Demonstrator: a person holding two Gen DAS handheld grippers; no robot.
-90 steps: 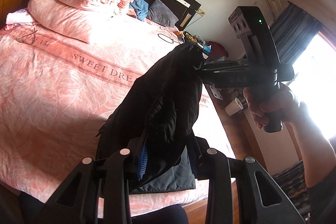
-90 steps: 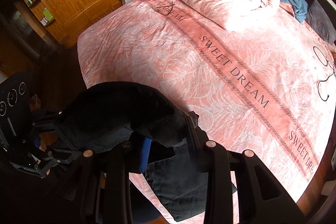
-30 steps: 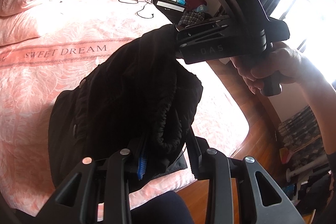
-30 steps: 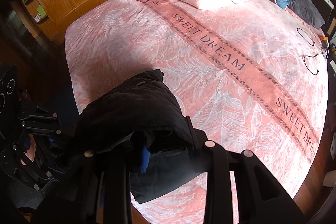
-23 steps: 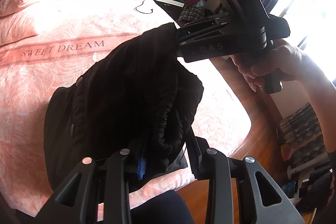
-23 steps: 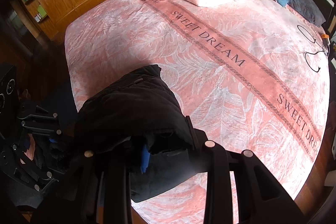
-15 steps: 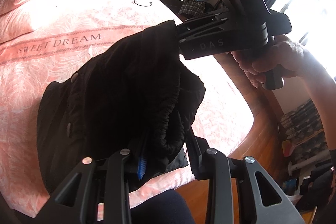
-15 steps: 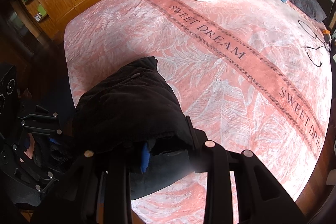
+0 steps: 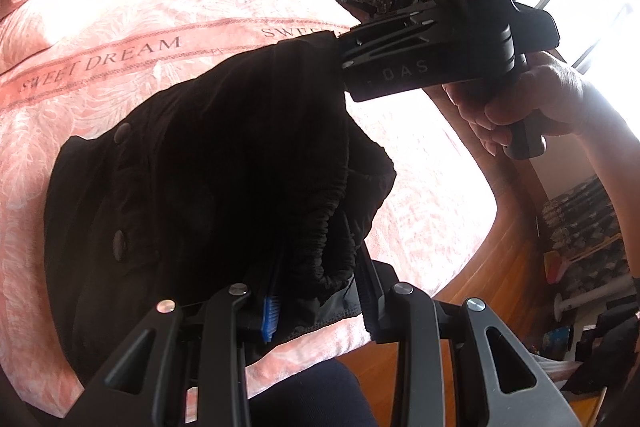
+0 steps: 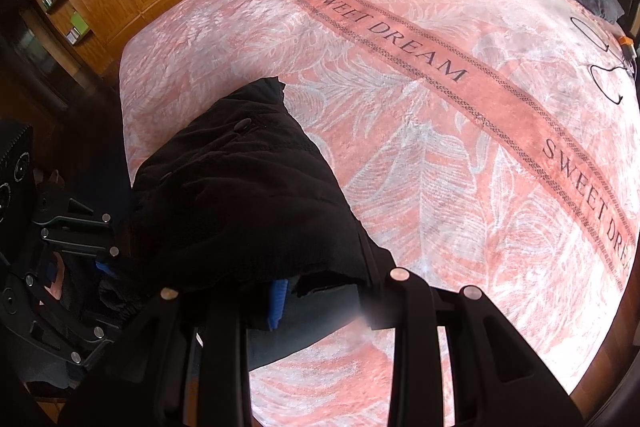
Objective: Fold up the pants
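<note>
Hanging bunched and doubled over the pink bedspread (image 10: 420, 155), the black pants (image 9: 224, 163) show snap buttons and an elastic waistband. Left gripper (image 9: 316, 307) and right gripper (image 10: 320, 291) each clamp them. Bedspread reads "SWEET DREAM"; right gripper's body reads "DAS".

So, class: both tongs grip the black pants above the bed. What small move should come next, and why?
Probably lower both tongs together toward the pink bedspread. The left tongs and right tongs each clamp the black pants, whose far end already lies on the bed.
</note>
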